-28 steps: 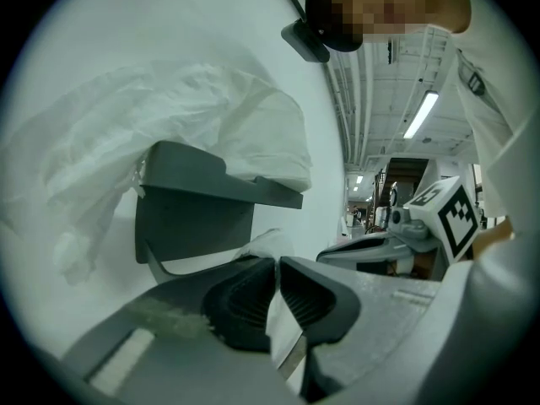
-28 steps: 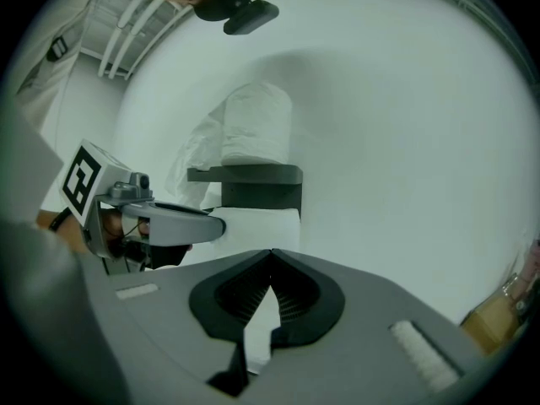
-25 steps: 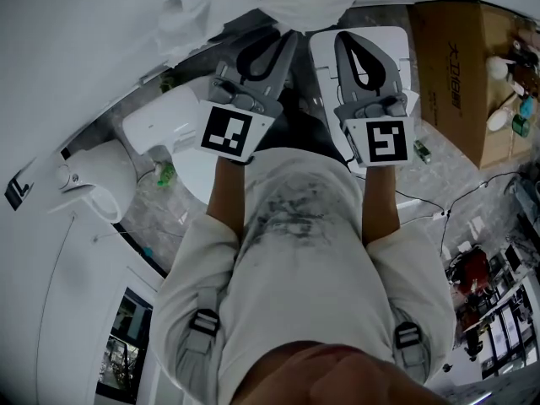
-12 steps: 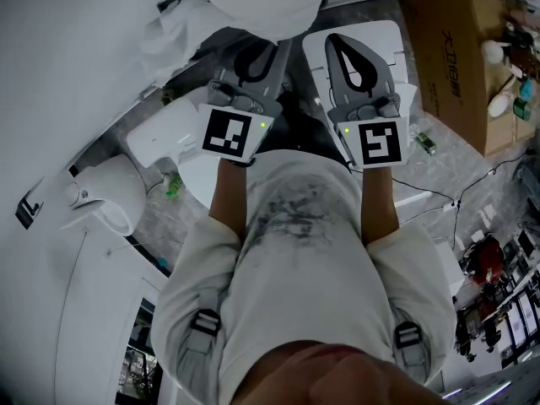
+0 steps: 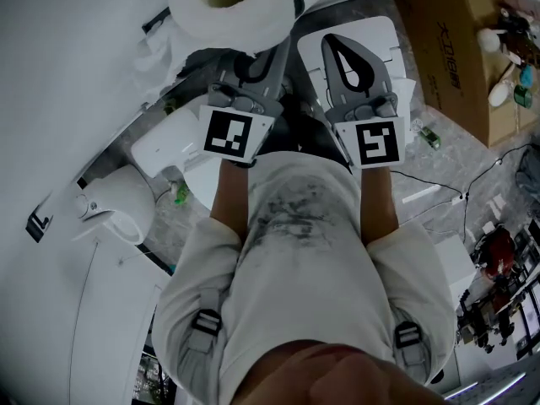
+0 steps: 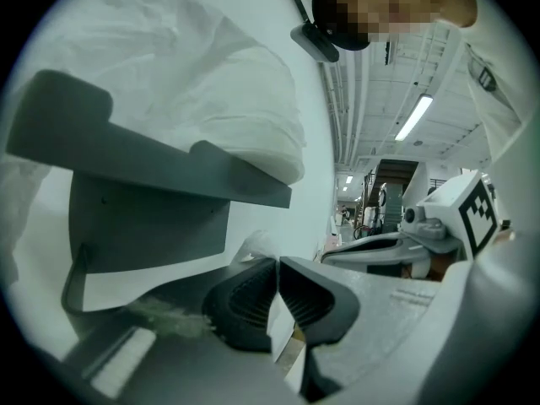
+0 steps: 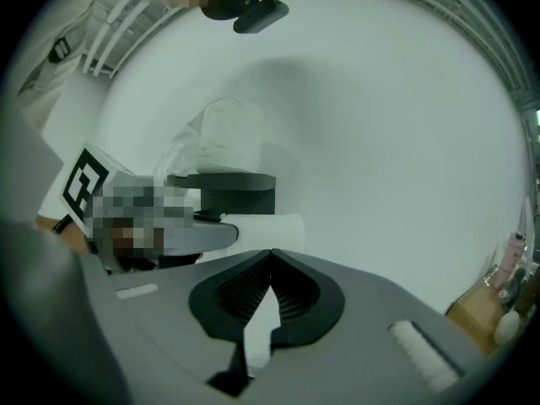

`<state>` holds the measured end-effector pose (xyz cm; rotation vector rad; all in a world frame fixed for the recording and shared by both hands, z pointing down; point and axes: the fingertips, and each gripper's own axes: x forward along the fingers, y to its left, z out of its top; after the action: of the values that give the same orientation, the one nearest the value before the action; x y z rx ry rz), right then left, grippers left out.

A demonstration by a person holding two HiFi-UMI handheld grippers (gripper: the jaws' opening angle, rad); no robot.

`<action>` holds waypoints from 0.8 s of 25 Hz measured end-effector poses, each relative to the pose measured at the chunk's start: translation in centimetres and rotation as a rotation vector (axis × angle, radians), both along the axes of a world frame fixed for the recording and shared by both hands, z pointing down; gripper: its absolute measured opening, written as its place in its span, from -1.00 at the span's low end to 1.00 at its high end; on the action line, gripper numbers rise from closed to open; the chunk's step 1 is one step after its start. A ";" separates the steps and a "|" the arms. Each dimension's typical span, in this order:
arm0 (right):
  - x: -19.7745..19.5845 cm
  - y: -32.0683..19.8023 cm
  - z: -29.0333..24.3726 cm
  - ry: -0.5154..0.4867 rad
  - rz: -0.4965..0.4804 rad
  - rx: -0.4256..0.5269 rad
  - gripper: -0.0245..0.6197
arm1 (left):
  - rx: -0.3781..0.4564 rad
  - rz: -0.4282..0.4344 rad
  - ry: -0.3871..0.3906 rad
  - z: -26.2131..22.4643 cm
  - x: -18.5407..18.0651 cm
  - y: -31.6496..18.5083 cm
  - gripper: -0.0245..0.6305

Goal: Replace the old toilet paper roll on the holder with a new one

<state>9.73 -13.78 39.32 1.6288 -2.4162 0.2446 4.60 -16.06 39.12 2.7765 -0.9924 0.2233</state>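
A full white roll stands upright on the grey holder's shelf, its core facing up in the head view. Under that shelf a thinner white roll hangs level on the holder. My left gripper reaches in below the shelf with its tips at that lower roll's left end. Its jaws have just been closing and stand almost together, with a scrap of white paper at their tips. My right gripper hangs shut and empty, to the right of the left one and short of the wall.
A white toilet and its tank stand below left of the holder. A white slatted board lies under the right gripper. A cardboard box with bottles sits at the right. Cables cross the floor.
In the head view the upright roll has come fully into sight at the top. The left gripper has slid forward under it. The right gripper has kept its place.
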 end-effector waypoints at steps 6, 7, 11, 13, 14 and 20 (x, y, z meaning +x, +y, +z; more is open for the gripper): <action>1.2 0.1 -0.1 -0.002 0.031 -0.004 -0.91 | -0.002 0.025 -0.010 -0.1 1.3 -0.2 -0.88; 1.4 0.1 -0.1 -0.002 0.036 -0.003 -0.92 | -0.004 0.028 -0.010 -0.1 1.5 -0.3 -0.88; 2.0 0.2 -0.1 0.000 0.057 -0.001 -0.91 | -0.007 0.047 -0.014 0.2 2.2 -0.3 -0.88; 2.3 0.2 -0.2 -0.002 0.068 0.002 -0.92 | -0.008 0.062 -0.017 0.2 2.6 -0.3 -0.88; 2.5 0.3 -0.3 -0.002 0.073 0.002 -0.92 | -0.010 0.067 -0.017 0.2 2.8 -0.3 -0.88; 3.5 1.0 -0.3 0.006 0.102 -0.003 -0.91 | -0.009 0.078 -0.015 0.1 3.3 -0.5 -0.88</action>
<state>13.27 -12.82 38.98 1.7511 -2.3302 0.2603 7.95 -16.59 39.22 2.8121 -0.8846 0.2589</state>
